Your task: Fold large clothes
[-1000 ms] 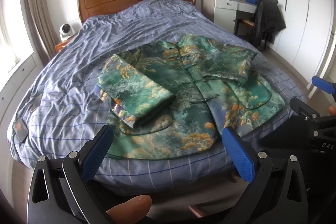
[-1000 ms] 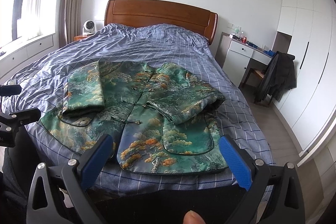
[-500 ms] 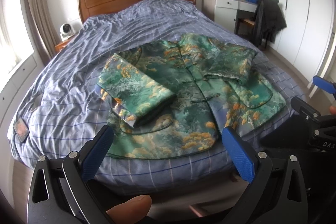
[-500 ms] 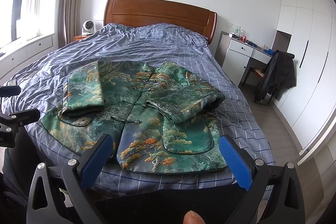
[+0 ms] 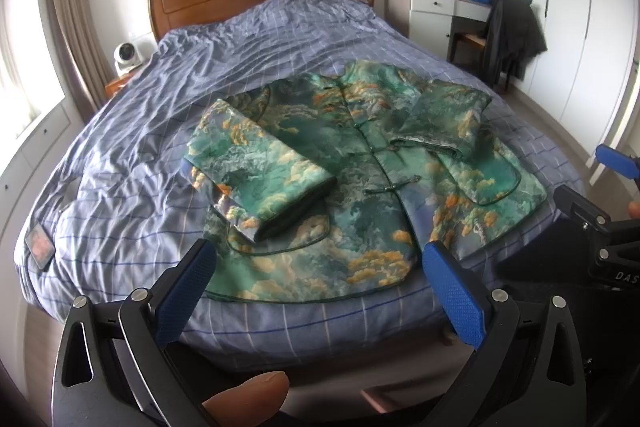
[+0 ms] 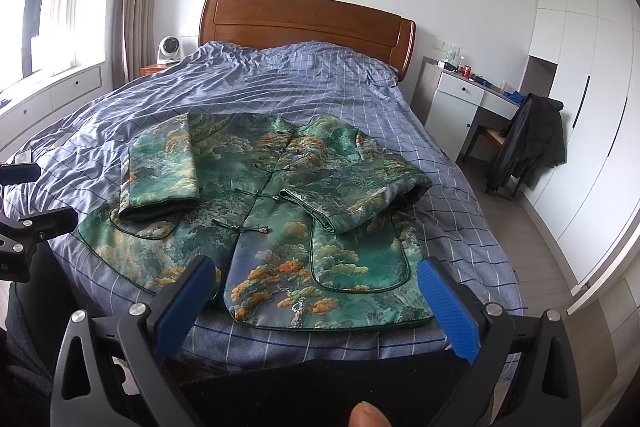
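Note:
A green padded jacket with orange and teal pattern (image 5: 360, 171) lies flat, front up, on the blue checked bed (image 5: 160, 131). Both sleeves are folded inward over the body: the left sleeve (image 5: 260, 171) and the right sleeve (image 5: 444, 123). It also shows in the right wrist view (image 6: 272, 211). My left gripper (image 5: 316, 267) is open and empty, held back from the bed's foot, just short of the jacket's hem. My right gripper (image 6: 316, 279) is open and empty, also just short of the hem.
A wooden headboard (image 6: 304, 23) is at the far end. A white desk (image 6: 468, 95) and a chair with a dark coat (image 6: 528, 143) stand to the right. A small fan (image 6: 168, 49) sits on the left nightstand. A phone (image 5: 38, 241) lies at the bed's left edge.
Both grippers have stayed open and nearly still; the views have shifted only slightly. The jacket has not moved.

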Demonstrator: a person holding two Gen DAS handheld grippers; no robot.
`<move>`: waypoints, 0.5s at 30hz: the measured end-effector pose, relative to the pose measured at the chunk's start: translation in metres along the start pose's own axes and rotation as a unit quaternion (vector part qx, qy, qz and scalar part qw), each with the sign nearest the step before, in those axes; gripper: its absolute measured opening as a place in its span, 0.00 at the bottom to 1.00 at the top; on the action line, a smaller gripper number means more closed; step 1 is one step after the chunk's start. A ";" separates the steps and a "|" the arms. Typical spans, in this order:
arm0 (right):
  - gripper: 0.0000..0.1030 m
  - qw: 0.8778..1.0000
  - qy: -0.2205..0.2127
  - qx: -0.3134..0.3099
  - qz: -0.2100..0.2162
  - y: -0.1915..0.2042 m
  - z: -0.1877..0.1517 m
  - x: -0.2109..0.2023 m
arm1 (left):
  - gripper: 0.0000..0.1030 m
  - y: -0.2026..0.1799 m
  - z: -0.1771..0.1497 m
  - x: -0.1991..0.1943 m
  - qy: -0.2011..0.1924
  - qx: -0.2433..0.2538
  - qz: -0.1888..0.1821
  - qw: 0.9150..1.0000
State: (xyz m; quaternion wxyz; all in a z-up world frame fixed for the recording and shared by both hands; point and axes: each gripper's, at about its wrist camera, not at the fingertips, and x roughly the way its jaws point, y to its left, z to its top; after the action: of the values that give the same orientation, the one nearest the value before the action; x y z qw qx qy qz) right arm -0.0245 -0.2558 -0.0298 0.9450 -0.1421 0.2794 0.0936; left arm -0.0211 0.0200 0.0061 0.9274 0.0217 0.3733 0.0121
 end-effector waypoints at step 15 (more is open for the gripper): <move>1.00 1.000 0.002 0.001 0.001 0.000 0.000 0.003 | 1.00 0.000 0.002 0.000 0.001 -0.001 0.000 1.000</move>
State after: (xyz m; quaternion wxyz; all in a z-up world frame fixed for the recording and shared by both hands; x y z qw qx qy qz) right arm -0.0223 -0.2551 -0.0314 0.9444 -0.1414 0.2816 0.0941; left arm -0.0198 0.0201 0.0071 0.9271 0.0212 0.3741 0.0120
